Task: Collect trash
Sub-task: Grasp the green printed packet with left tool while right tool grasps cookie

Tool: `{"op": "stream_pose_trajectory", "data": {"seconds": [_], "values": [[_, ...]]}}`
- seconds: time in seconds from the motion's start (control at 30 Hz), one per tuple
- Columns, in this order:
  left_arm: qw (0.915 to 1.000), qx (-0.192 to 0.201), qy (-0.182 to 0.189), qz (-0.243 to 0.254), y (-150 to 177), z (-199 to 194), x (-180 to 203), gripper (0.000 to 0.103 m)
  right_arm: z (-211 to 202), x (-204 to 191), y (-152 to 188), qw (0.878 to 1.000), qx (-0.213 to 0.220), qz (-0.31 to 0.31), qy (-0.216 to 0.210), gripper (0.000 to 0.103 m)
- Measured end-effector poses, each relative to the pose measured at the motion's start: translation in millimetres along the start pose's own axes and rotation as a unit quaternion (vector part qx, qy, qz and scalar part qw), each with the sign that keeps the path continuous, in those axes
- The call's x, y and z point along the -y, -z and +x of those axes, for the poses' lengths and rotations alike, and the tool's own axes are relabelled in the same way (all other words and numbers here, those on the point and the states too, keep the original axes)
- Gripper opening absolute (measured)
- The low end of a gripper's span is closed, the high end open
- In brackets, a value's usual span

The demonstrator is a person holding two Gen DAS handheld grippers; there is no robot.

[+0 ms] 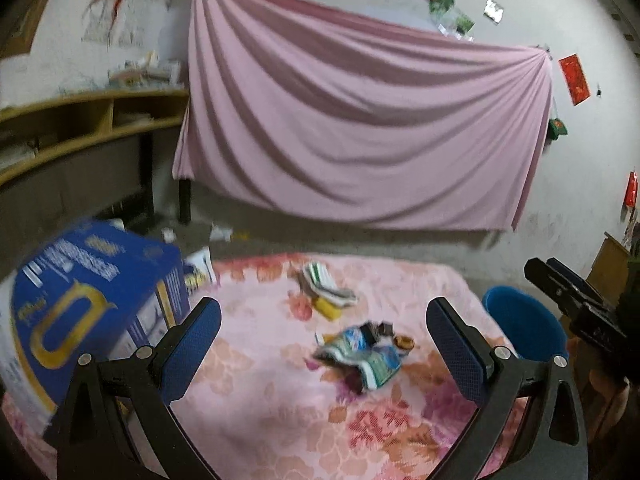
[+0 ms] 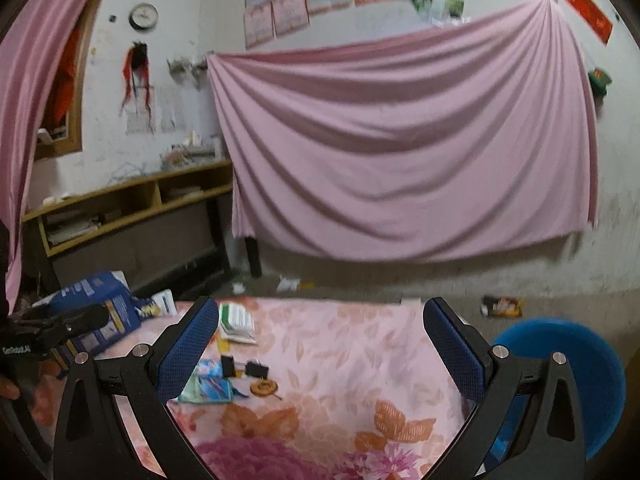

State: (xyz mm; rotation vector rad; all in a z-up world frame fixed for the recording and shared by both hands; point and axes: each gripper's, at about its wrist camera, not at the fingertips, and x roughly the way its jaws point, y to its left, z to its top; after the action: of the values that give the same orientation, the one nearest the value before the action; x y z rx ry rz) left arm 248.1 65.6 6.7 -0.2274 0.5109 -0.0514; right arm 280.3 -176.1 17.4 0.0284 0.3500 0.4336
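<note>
Two pieces of litter lie on the floral pink cloth [image 1: 256, 412] covering the table: a crumpled blue-green wrapper [image 1: 362, 354] near the middle, and a folded green-and-white packet [image 1: 326, 286] with a yellow scrap beside it, closer to the far edge. Beside the wrapper: a small round brown item [image 2: 264, 389] and two small dark pieces [image 2: 257, 369], kind unclear.
- Blue carton [image 1: 88, 300], gold lettering, tilted, at the table's left edge; blurred.
- Blue bin [image 2: 576, 364], round, just off the table's right edge, below its level.
- Left gripper [image 1: 324, 328]: blue-padded fingers spread wide, empty, above the near part of the cloth with the wrapper between them in its view.
- Right gripper [image 2: 322, 330]: fingers likewise wide apart, holding nothing, over the near edge.
- More scraps on the concrete floor [image 2: 360, 284] beyond the far edge, including a dark packet [image 2: 502, 306] near the bin.
- Pink sheet [image 2: 400, 140] draped on the back wall; wooden shelf unit [image 2: 132, 204] to its left.
</note>
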Motion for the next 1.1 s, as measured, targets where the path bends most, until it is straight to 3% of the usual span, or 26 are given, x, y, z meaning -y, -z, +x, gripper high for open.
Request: {"op": "stream_pose_trajectory", "data": {"seconds": [0.17,0.37,0.43,0.5,0.6,0.83,1.03,1.1], "values": [[0.9970,-0.069,0.024,-0.028,9,30,-9,0.085,22,2,5,0.999,-0.052,-0.012,-0.009,0.093],[0.9898,-0.130,0.049,-0.030,22,53,-4,0.065,50,-2,19,0.991,-0.127,-0.036,-0.027,0.070],[0.9864,-0.150,0.055,-0.039,25,61,-3,0.063,60,-3,25,0.987,-0.152,-0.040,-0.035,0.061],[0.9832,-0.165,0.060,-0.050,27,66,-2,0.059,69,-4,28,0.983,-0.172,-0.039,-0.048,0.056],[0.9784,-0.188,0.060,-0.062,28,75,-1,0.046,81,-7,29,0.978,-0.193,-0.045,-0.061,0.050],[0.9716,-0.203,0.067,-0.101,27,80,-1,0.031,106,-22,37,0.963,-0.244,-0.060,-0.097,0.038],[0.9686,-0.202,0.072,-0.126,26,82,-4,0.011,121,-33,46,0.948,-0.286,-0.073,-0.119,0.036],[0.9690,-0.199,0.073,-0.127,26,81,-4,0.010,125,-35,49,0.943,-0.299,-0.074,-0.127,0.036]]}}
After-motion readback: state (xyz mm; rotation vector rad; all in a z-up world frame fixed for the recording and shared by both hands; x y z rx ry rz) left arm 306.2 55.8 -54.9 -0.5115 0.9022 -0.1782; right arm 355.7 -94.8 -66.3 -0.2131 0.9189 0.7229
